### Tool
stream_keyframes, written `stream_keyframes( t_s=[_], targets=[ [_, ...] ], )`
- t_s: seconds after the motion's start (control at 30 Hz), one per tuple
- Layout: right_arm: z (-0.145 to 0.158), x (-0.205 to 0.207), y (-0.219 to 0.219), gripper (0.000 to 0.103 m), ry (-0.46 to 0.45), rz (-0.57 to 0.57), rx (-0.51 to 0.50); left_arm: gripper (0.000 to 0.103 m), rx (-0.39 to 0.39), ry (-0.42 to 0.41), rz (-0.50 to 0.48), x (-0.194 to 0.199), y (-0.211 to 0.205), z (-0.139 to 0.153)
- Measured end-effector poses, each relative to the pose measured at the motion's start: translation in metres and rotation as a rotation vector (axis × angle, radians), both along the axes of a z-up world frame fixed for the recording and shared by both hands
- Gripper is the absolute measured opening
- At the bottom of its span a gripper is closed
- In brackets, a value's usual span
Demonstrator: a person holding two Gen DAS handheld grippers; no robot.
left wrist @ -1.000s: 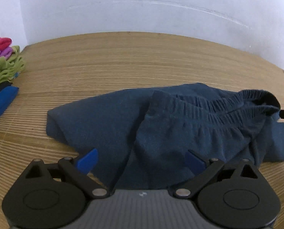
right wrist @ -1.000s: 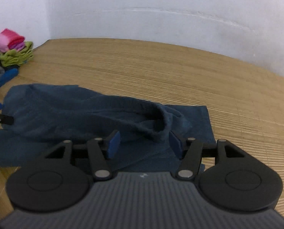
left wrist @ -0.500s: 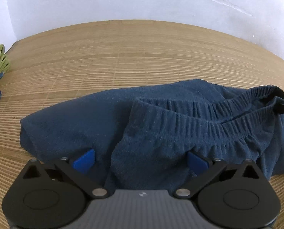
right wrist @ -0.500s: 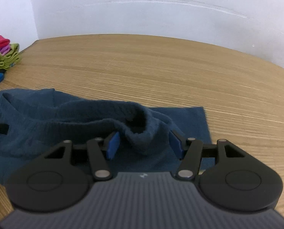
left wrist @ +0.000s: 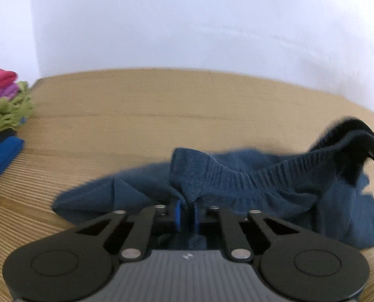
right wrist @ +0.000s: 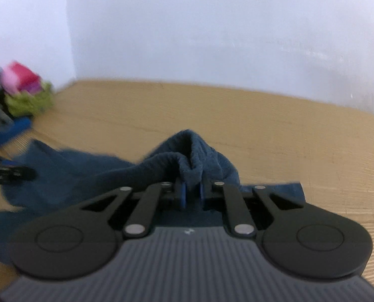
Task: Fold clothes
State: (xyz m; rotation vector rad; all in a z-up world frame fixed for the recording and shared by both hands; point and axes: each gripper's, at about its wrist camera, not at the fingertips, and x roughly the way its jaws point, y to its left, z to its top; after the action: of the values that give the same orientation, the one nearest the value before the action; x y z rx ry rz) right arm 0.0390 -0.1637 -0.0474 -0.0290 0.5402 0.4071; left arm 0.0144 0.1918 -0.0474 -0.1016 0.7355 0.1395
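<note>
Both tongs have just closed: left tongs (left wrist: 186, 214) and right tongs (right wrist: 192, 196) each pinch the navy shorts (left wrist: 249, 188); only the left view shows the ribbed waistband clearly, and the stack (right wrist: 23, 95) at the bench's left edge is blurred.

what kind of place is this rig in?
Probably a home or a plain room set up for folding laundry: a wooden table against a bare white wall, a stack of folded clothes, navy shorts being folded.
</note>
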Motion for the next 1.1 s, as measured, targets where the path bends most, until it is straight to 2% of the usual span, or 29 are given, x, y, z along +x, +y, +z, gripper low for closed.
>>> stream_keyframes(
  t_s=[0.17,0.23,0.33,0.47,0.6,0.67,0.73,0.83,0.87,0.9,0.93,1.0,1.1],
  targets=[
    [0.039,-0.047,0.004,0.013,-0.041,0.113,0.174,0.009,0.072,-0.152,0.065,-0.01,0.015,0.052],
    [0.05,-0.062,0.009,0.013,-0.062,0.16,0.248,0.009,0.091,-0.207,0.067,-0.001,0.017,0.076],
    [0.067,-0.076,-0.004,0.013,-0.072,0.164,0.433,0.009,0.157,-0.285,0.022,0.022,-0.001,0.111],
    [0.082,-0.091,-0.055,0.013,-0.116,0.077,0.551,0.009,0.213,-0.387,-0.113,0.067,-0.063,0.151],
    [0.088,-0.115,-0.133,0.013,-0.167,-0.085,0.598,0.009,0.194,-0.434,-0.301,0.129,-0.172,0.171],
    [0.09,-0.132,-0.173,0.013,-0.209,-0.184,0.573,0.009,0.178,-0.447,-0.401,0.161,-0.24,0.175],
    [0.089,-0.145,-0.213,0.013,-0.233,-0.29,0.552,0.01,0.151,-0.403,-0.488,0.189,-0.314,0.165],
    [0.084,-0.158,-0.268,0.013,-0.255,-0.481,0.479,0.02,0.109,-0.336,-0.618,0.23,-0.426,0.15],
    [0.082,-0.161,-0.285,0.013,-0.26,-0.549,0.447,0.035,0.099,-0.308,-0.658,0.243,-0.462,0.144],
    [0.078,-0.162,-0.302,0.013,-0.253,-0.622,0.401,0.053,0.114,-0.253,-0.68,0.25,-0.494,0.133],
    [0.07,-0.158,-0.317,0.013,-0.217,-0.697,0.338,0.059,0.126,-0.213,-0.703,0.253,-0.517,0.121],
    [0.052,-0.148,-0.344,0.016,-0.125,-0.811,0.22,0.063,0.151,-0.18,-0.746,0.25,-0.543,0.102],
    [0.019,-0.134,-0.371,0.022,0.021,-0.915,0.09,0.07,0.181,-0.117,-0.796,0.253,-0.547,0.081]
  ],
)
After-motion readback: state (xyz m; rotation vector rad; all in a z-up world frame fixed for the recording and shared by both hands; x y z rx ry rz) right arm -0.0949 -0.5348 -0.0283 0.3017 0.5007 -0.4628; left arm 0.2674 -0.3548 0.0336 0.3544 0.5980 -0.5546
